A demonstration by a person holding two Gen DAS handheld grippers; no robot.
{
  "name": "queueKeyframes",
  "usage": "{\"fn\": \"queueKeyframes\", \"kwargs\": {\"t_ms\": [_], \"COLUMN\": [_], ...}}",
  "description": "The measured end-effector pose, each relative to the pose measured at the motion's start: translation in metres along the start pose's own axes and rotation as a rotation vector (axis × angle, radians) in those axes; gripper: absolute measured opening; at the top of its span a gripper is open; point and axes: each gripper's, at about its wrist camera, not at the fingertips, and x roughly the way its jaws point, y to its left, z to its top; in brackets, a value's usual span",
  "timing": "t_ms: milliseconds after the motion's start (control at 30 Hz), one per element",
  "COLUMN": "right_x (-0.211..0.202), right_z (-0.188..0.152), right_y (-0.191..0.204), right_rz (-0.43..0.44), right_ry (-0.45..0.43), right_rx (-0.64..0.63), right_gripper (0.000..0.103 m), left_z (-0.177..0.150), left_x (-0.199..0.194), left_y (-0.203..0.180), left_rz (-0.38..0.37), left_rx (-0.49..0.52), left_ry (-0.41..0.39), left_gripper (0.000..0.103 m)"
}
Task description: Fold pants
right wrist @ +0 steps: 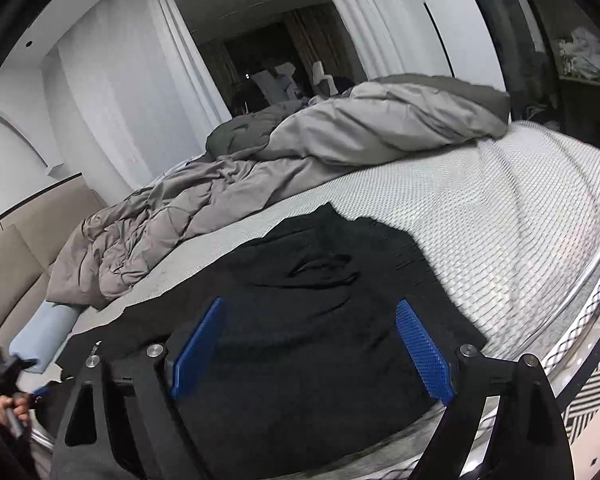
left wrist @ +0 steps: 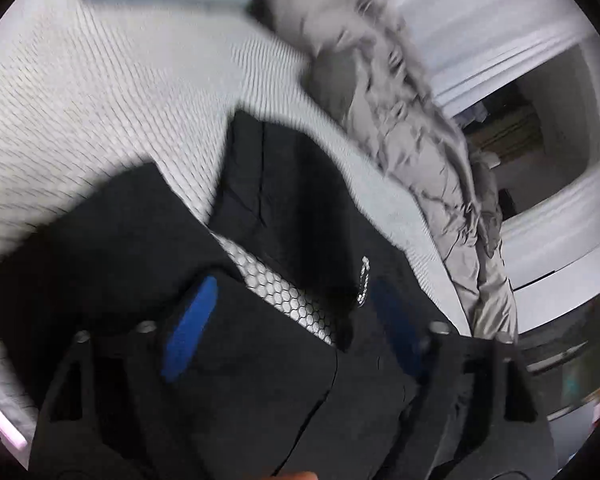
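Black pants (right wrist: 312,312) lie spread on the white mesh-patterned mattress (right wrist: 480,208). In the left wrist view the pants (left wrist: 268,380) fill the lower frame, with two legs parting around a gap of mattress and a small white logo (left wrist: 363,282). My left gripper (left wrist: 292,316) is open, its blue pads over the cloth near the crotch. My right gripper (right wrist: 310,340) is open above the near edge of the pants, holding nothing. The left gripper also shows at the far left of the right wrist view (right wrist: 14,384), held by a hand.
A crumpled grey duvet (right wrist: 260,168) lies along the far side of the bed. A pale blue bolster (right wrist: 44,340) sits at the left end. The bed's chrome edge (right wrist: 588,292) runs at the right, with patterned floor (right wrist: 592,392) beyond. White curtains stand behind.
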Motion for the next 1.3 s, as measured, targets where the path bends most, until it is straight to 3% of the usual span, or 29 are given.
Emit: {"fn": "queueKeyframes", "kwargs": {"t_ms": [200,267,333,400,600,667,800,900,1000,1133,1300], "right_x": [-0.016,-0.021,-0.024,-0.026,-0.037,-0.036,-0.039,-0.044,-0.046,-0.046,-0.046], "right_z": [-0.008,-0.010,-0.012,-0.012,-0.020,-0.021,-0.019,-0.018,-0.019,-0.020,-0.024], "right_y": [0.016,0.015,0.015,0.015,0.012,0.012,0.014,0.016,0.015,0.008,0.001], "right_rz": [0.001,-0.002,-0.012,-0.018,-0.046,-0.047,-0.044,-0.045,-0.060,-0.064,-0.076], "right_ry": [-0.012,-0.015,-0.014,-0.010,-0.011,0.000,-0.011,-0.026,-0.025,-0.018,-0.020], "right_rx": [-0.011,-0.001,0.006,0.014,-0.004,-0.006,-0.006,-0.014,-0.021,0.004,0.018], "right_gripper": [0.089,0.089,0.089,0.089,0.089,0.089,0.089,0.089,0.089,0.089,0.089], "left_z": [0.025,0.038,0.050,0.055,0.043,0.044,0.046,0.051,0.060,0.054,0.040], "left_x": [0.063,0.079,0.089,0.090,0.047,0.052,0.101,0.104,0.104,0.104,0.100], "left_y": [0.008,0.010,0.008,0.009,-0.006,-0.012,-0.003,0.004,0.001,-0.009,-0.014], "left_rz": [-0.015,-0.012,0.032,0.056,0.018,0.014,0.048,0.003,0.031,0.037,-0.002], "left_rx": [-0.095,-0.131,-0.143,-0.153,-0.049,-0.042,-0.105,-0.156,-0.156,-0.130,-0.126], "left_ry": [0.066,0.075,0.087,0.102,0.044,0.064,0.182,0.149,0.130,0.172,0.165], "left_gripper": [0.075,0.066,0.042,0.038,0.040,0.041,0.041,0.041,0.041,0.042,0.058]}}
